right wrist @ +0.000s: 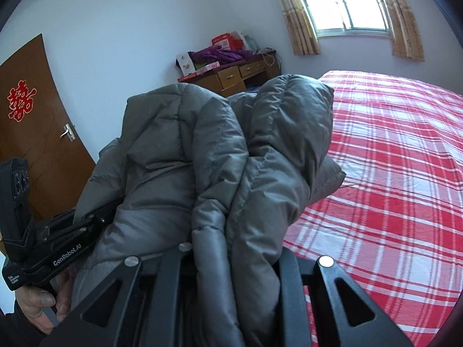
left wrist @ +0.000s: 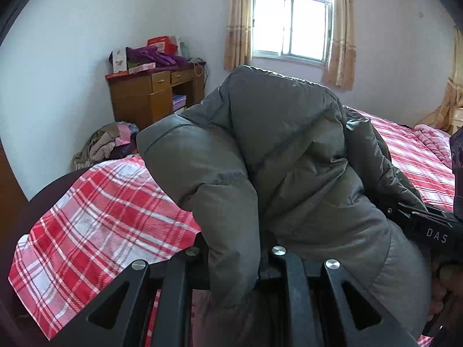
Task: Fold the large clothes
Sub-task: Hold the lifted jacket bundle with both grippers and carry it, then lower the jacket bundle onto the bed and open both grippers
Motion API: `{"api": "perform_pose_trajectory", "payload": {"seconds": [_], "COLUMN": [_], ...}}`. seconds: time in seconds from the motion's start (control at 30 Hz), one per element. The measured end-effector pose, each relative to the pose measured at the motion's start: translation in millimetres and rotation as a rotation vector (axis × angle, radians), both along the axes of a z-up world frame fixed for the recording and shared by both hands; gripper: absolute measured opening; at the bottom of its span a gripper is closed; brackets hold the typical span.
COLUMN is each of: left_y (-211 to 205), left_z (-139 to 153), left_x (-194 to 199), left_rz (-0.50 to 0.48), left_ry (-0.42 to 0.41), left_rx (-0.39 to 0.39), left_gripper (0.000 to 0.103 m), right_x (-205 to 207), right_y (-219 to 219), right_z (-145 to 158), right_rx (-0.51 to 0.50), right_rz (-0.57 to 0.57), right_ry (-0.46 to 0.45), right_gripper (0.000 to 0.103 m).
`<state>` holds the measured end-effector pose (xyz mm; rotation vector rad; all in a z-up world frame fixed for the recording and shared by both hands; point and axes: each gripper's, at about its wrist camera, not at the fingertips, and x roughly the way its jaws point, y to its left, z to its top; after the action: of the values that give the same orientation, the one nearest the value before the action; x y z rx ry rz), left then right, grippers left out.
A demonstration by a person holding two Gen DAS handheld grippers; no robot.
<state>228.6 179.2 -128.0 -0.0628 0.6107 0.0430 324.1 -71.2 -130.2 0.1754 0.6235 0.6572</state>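
Observation:
A grey puffer jacket [left wrist: 289,156] is bunched up and held in the air above the bed; it also fills the middle of the right wrist view [right wrist: 220,156]. My left gripper [left wrist: 234,257] is shut on a fold of the jacket, with fabric packed between its jaws. My right gripper [right wrist: 234,257] is shut on another thick fold. The two grippers are close together: the right one shows at the right edge of the left wrist view [left wrist: 425,225], and the left one at the lower left of the right wrist view [right wrist: 66,237]. The fingertips are hidden in the fabric.
A bed with a red and white plaid sheet [right wrist: 390,173] lies below and to the right. A wooden desk [left wrist: 153,92] piled with boxes stands by the far wall under a curtained window [left wrist: 292,26]. A clothes heap [left wrist: 110,141] lies beside it. A brown door [right wrist: 37,121] is at left.

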Motion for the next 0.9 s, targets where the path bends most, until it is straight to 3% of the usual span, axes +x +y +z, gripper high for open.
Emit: {"api": "perform_pose_trajectory", "payload": {"seconds": [0.67,0.9], "left_y": [40.4,46.2], "left_z": [-46.4,-58.0], "left_x": [21.3,26.2], "left_rz": [0.05,0.084], "left_ry": [0.084,0.106], "left_rx": [-0.013,-0.009], "left_gripper": [0.017,0.036], "right_x": [31.0,36.4], "right_y": [47.6,54.3], "right_z": [-35.6,-47.9], "right_rx": [-0.066,-0.07], "right_rz": [0.044,0.039], "right_ry": [0.099,0.136], "right_gripper": [0.02,0.021]}}
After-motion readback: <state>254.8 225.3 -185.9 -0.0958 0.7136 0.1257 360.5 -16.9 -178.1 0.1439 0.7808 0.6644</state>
